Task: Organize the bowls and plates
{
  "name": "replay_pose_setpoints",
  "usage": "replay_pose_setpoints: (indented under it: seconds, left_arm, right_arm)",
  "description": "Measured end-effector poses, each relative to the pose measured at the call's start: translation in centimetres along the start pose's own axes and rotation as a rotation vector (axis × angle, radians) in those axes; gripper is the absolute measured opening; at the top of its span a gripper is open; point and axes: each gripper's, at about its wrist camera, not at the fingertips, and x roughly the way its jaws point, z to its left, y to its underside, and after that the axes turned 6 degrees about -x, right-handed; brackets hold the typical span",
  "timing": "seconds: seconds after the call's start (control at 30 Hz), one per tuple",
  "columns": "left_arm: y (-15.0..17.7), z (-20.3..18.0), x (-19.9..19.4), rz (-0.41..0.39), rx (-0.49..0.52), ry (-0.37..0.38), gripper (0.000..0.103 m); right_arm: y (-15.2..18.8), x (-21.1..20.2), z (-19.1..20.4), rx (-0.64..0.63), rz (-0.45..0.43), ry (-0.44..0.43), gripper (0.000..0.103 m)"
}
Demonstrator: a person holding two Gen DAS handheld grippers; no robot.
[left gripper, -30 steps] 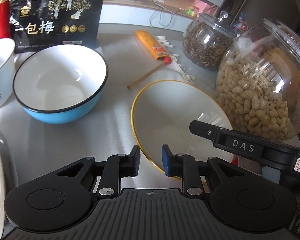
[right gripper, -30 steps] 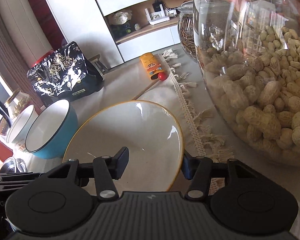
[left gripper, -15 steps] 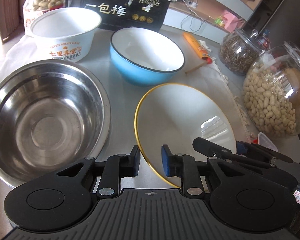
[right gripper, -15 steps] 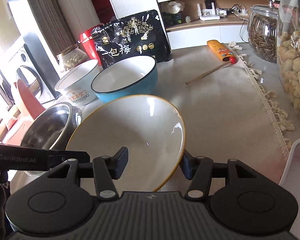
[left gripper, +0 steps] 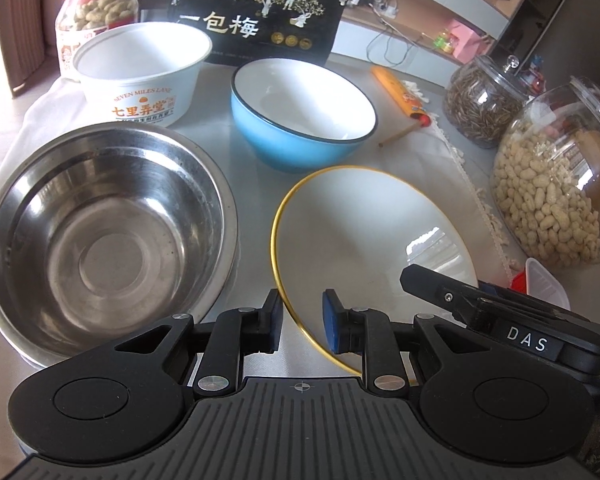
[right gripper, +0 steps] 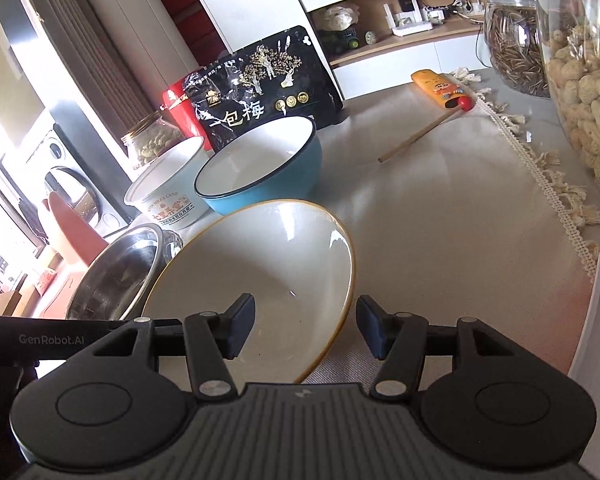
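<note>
A white bowl with a gold rim [left gripper: 364,224] sits between both grippers; it also shows in the right wrist view [right gripper: 268,268]. My left gripper [left gripper: 302,322] straddles its near-left rim with a gap on each side of the rim. My right gripper [right gripper: 306,326] straddles its right rim, jaws wide. A steel bowl [left gripper: 100,224] stands to the left, a blue bowl [left gripper: 300,120] and a white printed tub [left gripper: 140,76] behind.
A peanut jar [left gripper: 560,184] and a seed jar [left gripper: 480,108] stand at the right. A black snack bag [left gripper: 260,20], a small peanut jar [left gripper: 96,12], an orange packet [left gripper: 400,92] and a stick lie behind. A white container edge [right gripper: 596,312] is at the right.
Both views pulled back and to the left a second ago, bringing the steel bowl and tub into sight. In the last half second little has moved. The jaws keep the same gaps.
</note>
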Motion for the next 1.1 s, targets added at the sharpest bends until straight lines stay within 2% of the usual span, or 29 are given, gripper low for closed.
replay_pose_setpoints:
  seconds: [0.3, 0.53, 0.63, 0.67, 0.77, 0.87, 0.97, 1.03, 1.1]
  left_arm:
    - [0.0, 0.0, -0.2, -0.005, 0.007, -0.032, 0.024]
    - [-0.2, 0.7, -0.4, -0.008, -0.030, -0.007, 0.024]
    - [-0.8, 1.1, -1.6, -0.062, -0.049, 0.004, 0.023]
    - [-1.4, 1.2, -2.4, -0.101, -0.045, 0.021, 0.021]
    - [-4.0, 0.6, -4.9, -0.201, -0.034, 0.148, 0.021]
    - [-7.0, -1.6, -7.1, -0.281, 0.049, 0.267, 0.021]
    - [-9.8, -3.6, -8.1, -0.295, 0.123, 0.379, 0.021]
    - [-11.4, -3.8, -8.2, -0.298, 0.133, 0.417, 0.021]
    - [-12.3, -2.4, -7.9, -0.312, 0.119, 0.441, 0.021]
  right_arm:
    - [0.3, -0.2, 0.3, -0.005, 0.006, -0.047, 0.058]
    - [0.6, 0.1, 0.9, -0.041, 0.004, -0.033, 0.058]
    - [0.3, -0.5, 0.5, -0.028, -0.032, 0.011, 0.058]
    - [0.1, -0.9, 0.4, -0.025, -0.051, 0.034, 0.058]
    - [-1.3, -2.9, 0.1, -0.001, -0.101, 0.071, 0.058]
    - [-3.6, -5.1, 0.1, 0.031, -0.136, 0.111, 0.059]
    - [-6.2, -7.4, 1.6, -0.016, -0.185, 0.191, 0.063]
    - [-8.6, -8.7, 3.5, -0.090, -0.212, 0.267, 0.064]
    - [-10.7, -9.6, 5.1, -0.139, -0.242, 0.310, 0.068]
